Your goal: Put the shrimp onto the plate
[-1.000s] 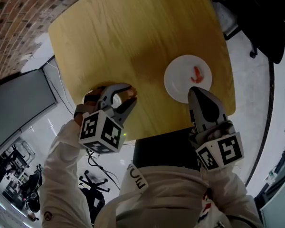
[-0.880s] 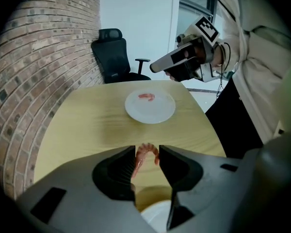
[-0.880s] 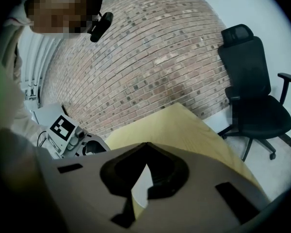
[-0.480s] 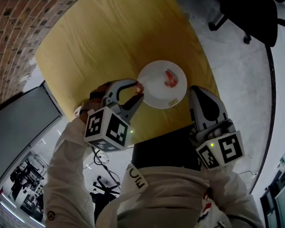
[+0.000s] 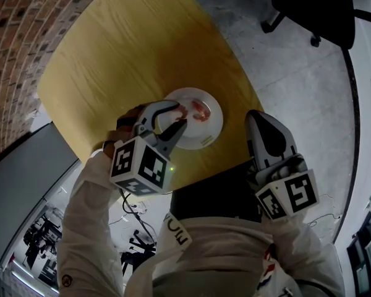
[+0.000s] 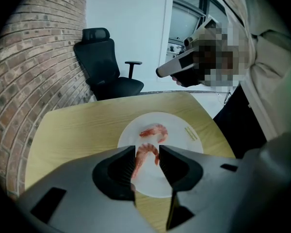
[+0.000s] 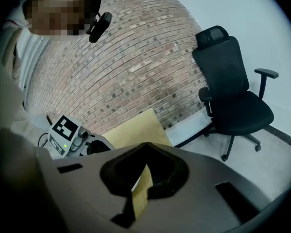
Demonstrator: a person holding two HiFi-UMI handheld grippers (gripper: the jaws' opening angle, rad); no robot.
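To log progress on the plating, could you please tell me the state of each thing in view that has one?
left gripper: shut on the held shrimp, above the plate.
held shrimp: hanging between the jaws, not yet set down.
second shrimp: lying on the plate.
plate: flat on the table, one shrimp on it.
right gripper: shut, empty.
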